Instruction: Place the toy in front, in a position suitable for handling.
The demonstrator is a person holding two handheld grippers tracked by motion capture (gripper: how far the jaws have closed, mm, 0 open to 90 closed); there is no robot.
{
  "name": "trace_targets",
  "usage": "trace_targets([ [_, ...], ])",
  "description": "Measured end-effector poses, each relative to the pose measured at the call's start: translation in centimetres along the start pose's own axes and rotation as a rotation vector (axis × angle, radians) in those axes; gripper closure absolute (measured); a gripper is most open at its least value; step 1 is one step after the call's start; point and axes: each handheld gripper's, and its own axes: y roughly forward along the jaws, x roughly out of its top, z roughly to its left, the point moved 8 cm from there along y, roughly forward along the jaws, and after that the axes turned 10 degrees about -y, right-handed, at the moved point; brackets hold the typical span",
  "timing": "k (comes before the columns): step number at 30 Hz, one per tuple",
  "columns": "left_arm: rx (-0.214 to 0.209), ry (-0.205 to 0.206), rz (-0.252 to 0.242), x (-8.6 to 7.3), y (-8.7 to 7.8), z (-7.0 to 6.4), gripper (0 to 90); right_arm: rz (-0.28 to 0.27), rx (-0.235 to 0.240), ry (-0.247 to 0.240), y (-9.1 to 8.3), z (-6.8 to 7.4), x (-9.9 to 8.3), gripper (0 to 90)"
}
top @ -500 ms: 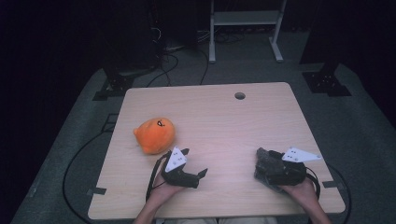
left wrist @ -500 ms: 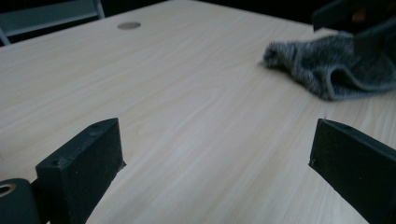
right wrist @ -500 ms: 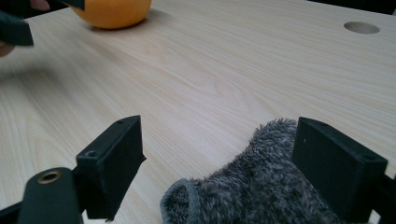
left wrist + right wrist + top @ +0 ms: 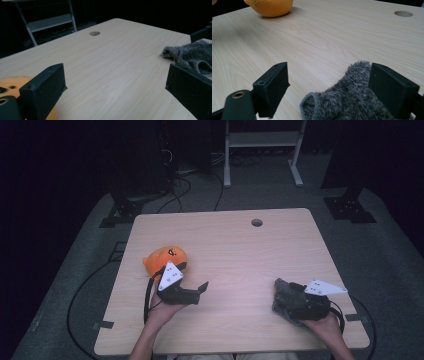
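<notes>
Lower wide-open right claw (image 4: 328, 87) squarely over grey fuzzy sock (image 4: 352, 100) on tabletop (image 4: 235, 255) before closing; keep wide-open, empty left claw (image 4: 115, 92) clear of orange plush toy (image 4: 162, 257).

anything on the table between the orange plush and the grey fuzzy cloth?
Only the left gripper, open, just beside the orange plush in the high view. From there to the grey fuzzy cloth the table is bare wood; the right gripper view agrees.

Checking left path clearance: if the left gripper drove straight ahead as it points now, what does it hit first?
Probably nothing for a stretch: bare table lies ahead of the left gripper. The grey fuzzy cloth sits off to its right, likely missed.
</notes>
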Motion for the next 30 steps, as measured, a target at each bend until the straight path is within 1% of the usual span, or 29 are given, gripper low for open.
trace_targets([
  [1,0.000,0.000,0.000,0.0,0.0,0.0,2.0,0.000,0.000,0.000,0.0,0.0,0.0,15.2],
  [2,0.006,0.004,-0.015,0.6,-0.4,0.6,2.0,-0.003,-0.005,-0.002,-0.2,0.0,0.0,15.2],
  [3,0.006,0.004,-0.015,0.6,-0.4,0.6,2.0,-0.003,-0.005,-0.002,-0.2,0.0,0.0,15.2],
  [5,0.027,0.000,-0.017,1.1,-0.7,1.3,2.0,-0.010,-0.011,0.003,-0.4,0.0,0.1,15.2],
  [6,0.039,0.003,-0.031,1.5,-1.0,2.0,2.0,-0.007,-0.013,0.006,-0.5,0.0,0.0,15.2],
  [8,0.043,0.004,-0.035,1.7,-1.1,2.2,2.0,-0.005,-0.012,0.007,-0.5,0.0,-0.1,15.2],
  [9,0.067,0.004,-0.043,2.1,-1.4,3.0,2.0,-0.004,-0.012,0.007,-0.4,0.0,0.0,15.2],
  [10,0.078,0.008,-0.042,2.2,-1.6,3.5,2.0,-0.005,-0.011,0.004,-0.4,0.0,0.0,15.2],
  [12,0.097,-0.006,-0.060,2.5,-1.8,4.4,2.0,-0.001,-0.009,0.001,-0.3,0.1,0.0,15.2],
  [13,0.104,-0.004,-0.063,2.7,-2.0,5.0,2.0,0.002,-0.008,-0.001,-0.2,0.1,0.0,15.2],
  [14,0.104,-0.004,-0.063,2.7,-2.0,5.0,2.0,0.002,-0.008,-0.001,-0.2,0.1,0.0,15.2],
  [15,0.110,0.000,-0.064,2.8,-2.2,5.5,2.0,0.005,-0.006,-0.006,-0.1,0.2,0.0,15.1],
  [17,0.141,0.003,-0.065,3.0,-2.4,6.7,2.0,0.010,-0.002,-0.004,0.0,0.3,-0.1,15.2],
  [18,0.156,0.001,-0.075,3.1,-2.5,7.1,2.0,0.012,-0.001,-0.005,0.0,0.3,-0.1,15.2],
  [19,0.156,0.001,-0.075,3.1,-2.5,7.1,2.0,0.012,-0.001,-0.005,0.0,0.3,-0.1,15.2],
  [21,0.178,-0.009,-0.090,3.0,-2.6,7.8,2.0,0.015,0.000,-0.005,0.1,0.3,-0.1,15.2],
  [24,0.219,-0.014,-0.076,2.1,-2.7,8.9,2.0,0.014,0.001,-0.008,0.1,0.4,-0.1,15.2],
  [25,0.219,-0.014,-0.076,2.1,-2.7,8.9,2.0,0.014,0.001,-0.008,0.1,0.4,-0.1,15.2],
  [27,0.256,-0.016,-0.041,1.4,-2.8,9.7,2.0,0.014,0.003,-0.012,0.1,0.5,-0.1,15.2],
  [28,0.277,-0.018,-0.038,1.3,-2.9,10.0,2.0,0.015,0.005,-0.013,0.1,0.5,-0.1,15.2],
  [29,0.277,-0.018,-0.038,1.3,-2.9,10.0,2.0,0.015,0.006,-0.012,0.1,0.6,-0.1,15.2],
  [30,0.283,-0.017,-0.060,1.0,-3.1,10.4,2.0,0.020,0.007,-0.013,0.1,0.6,-0.1,15.2],
])
